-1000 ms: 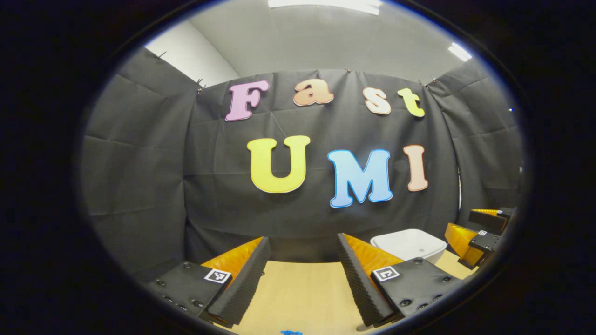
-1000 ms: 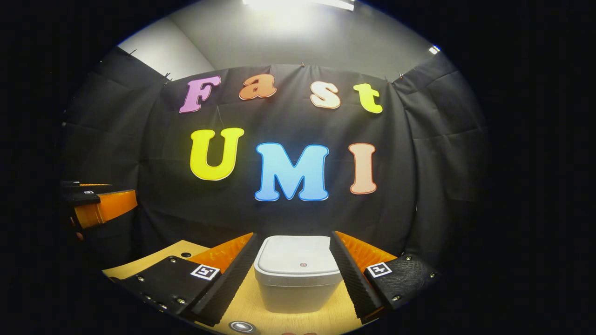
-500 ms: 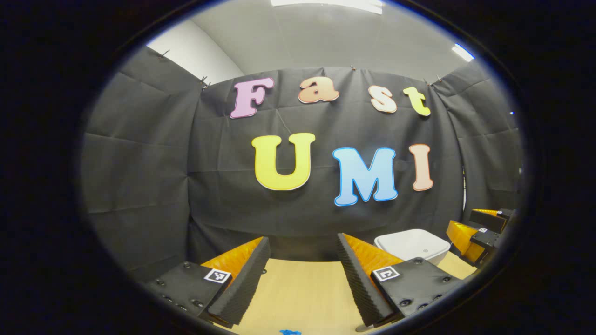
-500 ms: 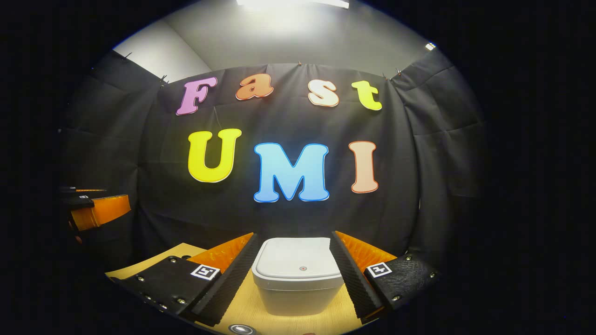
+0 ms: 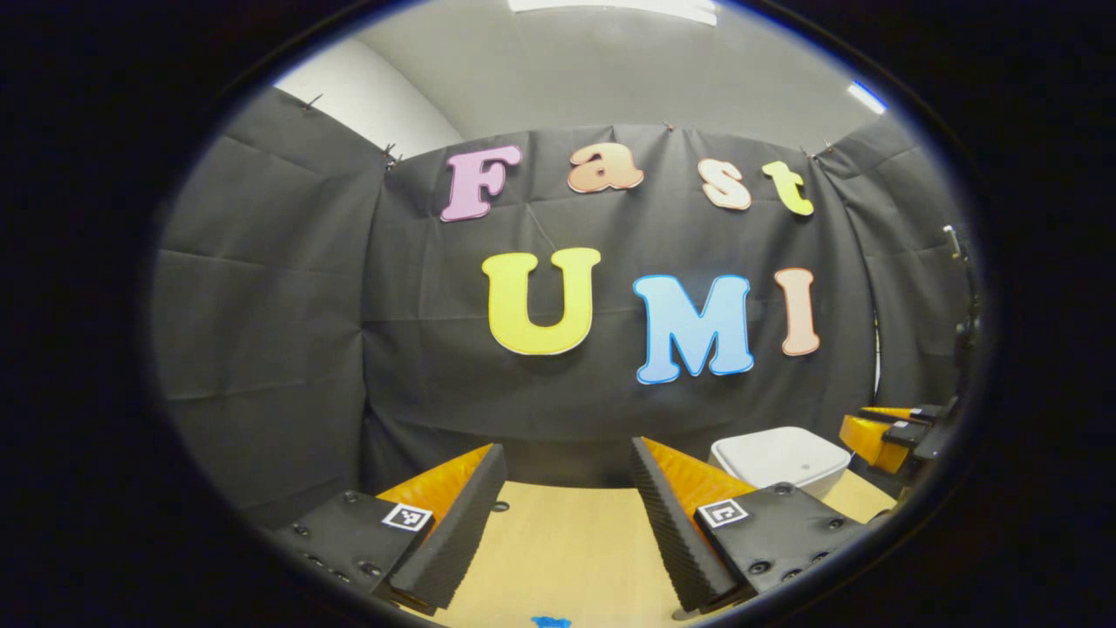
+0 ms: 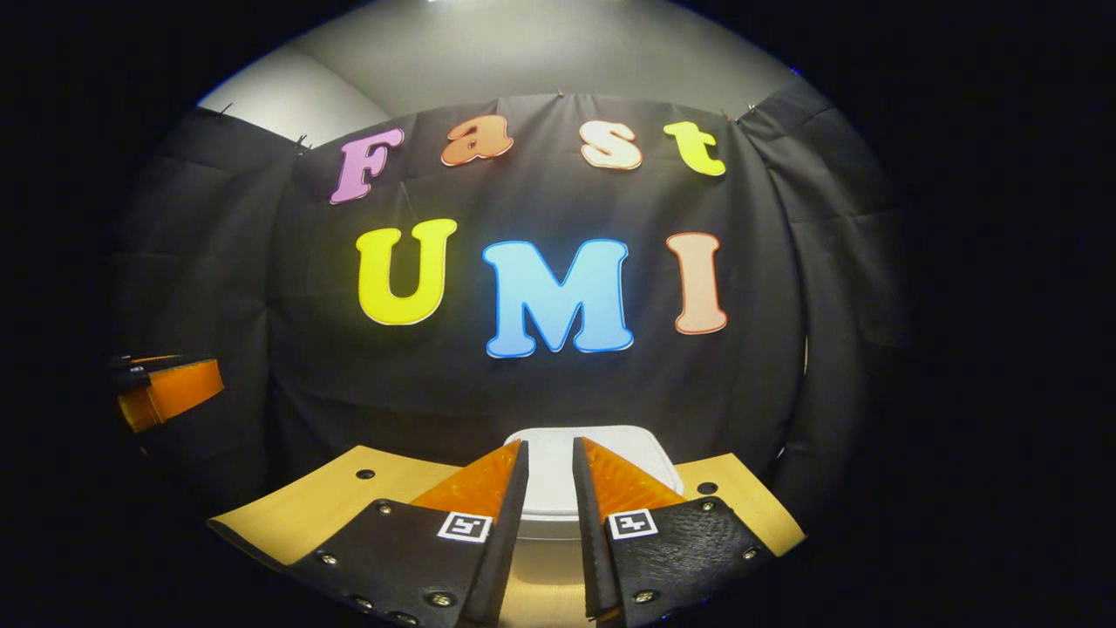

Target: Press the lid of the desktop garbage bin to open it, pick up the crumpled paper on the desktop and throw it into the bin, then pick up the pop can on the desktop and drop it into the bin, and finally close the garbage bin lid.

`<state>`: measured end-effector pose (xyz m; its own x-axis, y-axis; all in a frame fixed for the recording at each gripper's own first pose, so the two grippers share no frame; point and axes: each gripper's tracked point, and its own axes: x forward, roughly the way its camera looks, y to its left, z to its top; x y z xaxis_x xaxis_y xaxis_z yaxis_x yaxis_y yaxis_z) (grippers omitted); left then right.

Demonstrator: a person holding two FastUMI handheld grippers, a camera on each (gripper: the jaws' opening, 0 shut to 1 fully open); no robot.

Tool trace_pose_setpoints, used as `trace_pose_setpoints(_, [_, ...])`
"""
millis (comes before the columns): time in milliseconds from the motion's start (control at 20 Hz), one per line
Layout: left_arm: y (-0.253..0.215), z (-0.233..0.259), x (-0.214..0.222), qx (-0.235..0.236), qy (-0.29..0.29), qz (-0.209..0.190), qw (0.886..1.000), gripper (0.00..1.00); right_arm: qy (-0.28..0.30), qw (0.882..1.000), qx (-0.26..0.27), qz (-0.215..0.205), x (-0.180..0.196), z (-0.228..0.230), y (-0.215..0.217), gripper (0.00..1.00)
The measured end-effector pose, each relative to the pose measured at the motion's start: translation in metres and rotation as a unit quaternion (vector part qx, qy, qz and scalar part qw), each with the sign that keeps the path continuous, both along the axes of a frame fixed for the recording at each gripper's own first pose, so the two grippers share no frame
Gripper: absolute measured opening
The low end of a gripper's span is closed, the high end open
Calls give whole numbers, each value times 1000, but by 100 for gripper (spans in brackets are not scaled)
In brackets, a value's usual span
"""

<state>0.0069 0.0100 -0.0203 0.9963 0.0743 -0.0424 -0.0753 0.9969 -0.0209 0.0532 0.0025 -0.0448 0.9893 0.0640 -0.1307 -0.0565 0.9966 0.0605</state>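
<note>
Bin (image 6: 602,453) stands on the desk (image 6: 288,515) against the booth's back wall, lid down and flat; opening is judged not yet done. In the right gripper view the right gripper (image 6: 551,488) sits directly in front of the bin, its fingers drawn nearly together with a narrow gap between them and nothing held. That narrowed stance is judged deliberate: two fingers brought close make a single firm point for pressing the lid, which a wide spread would not. Whether the tips touch the lid cannot be told; they overlap its front edge in the picture.

In the left gripper view the left gripper (image 5: 568,488) hangs over bare desk well to the side of the bin (image 5: 780,455), fingers spread wide and empty. It is judged to be parked clear so the press has room, and ready for a pickup afterward. A small blue scrap (image 5: 549,622) lies at the bottom edge of that view; what it is cannot be told.

Paper and can could not be located for this report.

Risk noted: an off-centre press may fail to trip the latch.
</note>
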Motion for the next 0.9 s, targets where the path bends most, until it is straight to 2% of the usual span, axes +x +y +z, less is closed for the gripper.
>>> trace_pose_setpoints(50, [1,-2,0,-1,2,1,1000,100,-5,1000,0,-6,-7,6,-8,10])
trace_pose_setpoints(100, [2,-2,0,-2,2,1,1000,100,-6,1000,6,7,-6,7,-2,7])
trace_pose_setpoints(350, [5,-5,-2,-2,5,5,1000,100,12,1000,10,8,9,-6,-2,6])
trace_pose_setpoints(750, [12,-7,-7,1,8,13,1000,100,114,992,46,-5,39,-69,-16,6])
trace_pose_setpoints(900, [19,-11,-10,2,12,20,1000,100,121,991,48,-13,44,-76,-22,6])
